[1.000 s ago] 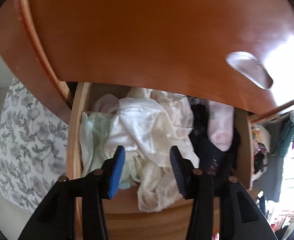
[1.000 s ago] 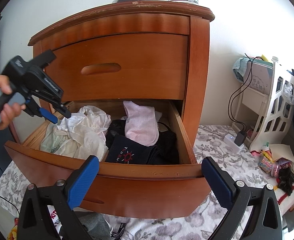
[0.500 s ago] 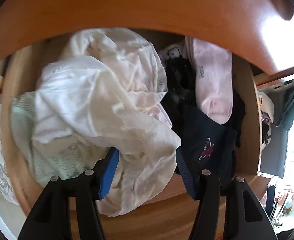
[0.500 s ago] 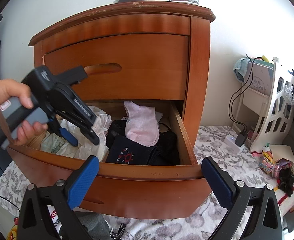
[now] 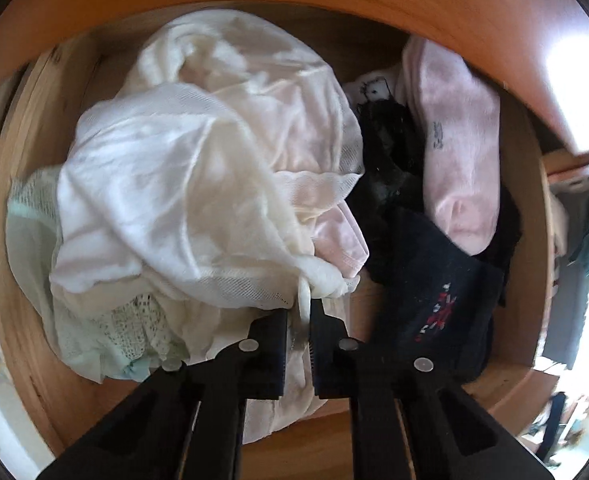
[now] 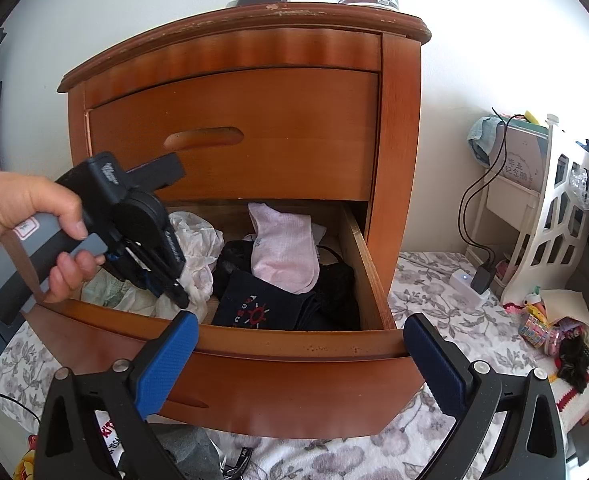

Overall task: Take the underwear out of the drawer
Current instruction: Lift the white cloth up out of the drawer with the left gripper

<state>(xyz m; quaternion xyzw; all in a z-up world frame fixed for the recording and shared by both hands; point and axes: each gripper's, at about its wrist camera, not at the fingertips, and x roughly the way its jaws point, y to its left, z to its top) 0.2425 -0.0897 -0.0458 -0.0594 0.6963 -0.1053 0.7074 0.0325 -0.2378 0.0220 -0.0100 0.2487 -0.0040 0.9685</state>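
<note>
**Left gripper pinches white underwear at the drawer's front edge**

Right wrist view shows the wooden nightstand (image 6: 254, 128) with its lower drawer (image 6: 278, 364) pulled out so the clothes can be reached from above. White underwear (image 5: 198, 168) fills the drawer's left half; dark garments (image 5: 438, 288) and a pink sock (image 5: 458, 160) lie toward the right wall. Pointing steeply down, the left gripper (image 5: 303, 330) has just been closing, and its jaws now pinch a bunched fold of the white fabric near the front edge, probably ready for lifting. Outside the drawer front, the right gripper (image 6: 298, 356) hangs spread and empty.
</note>
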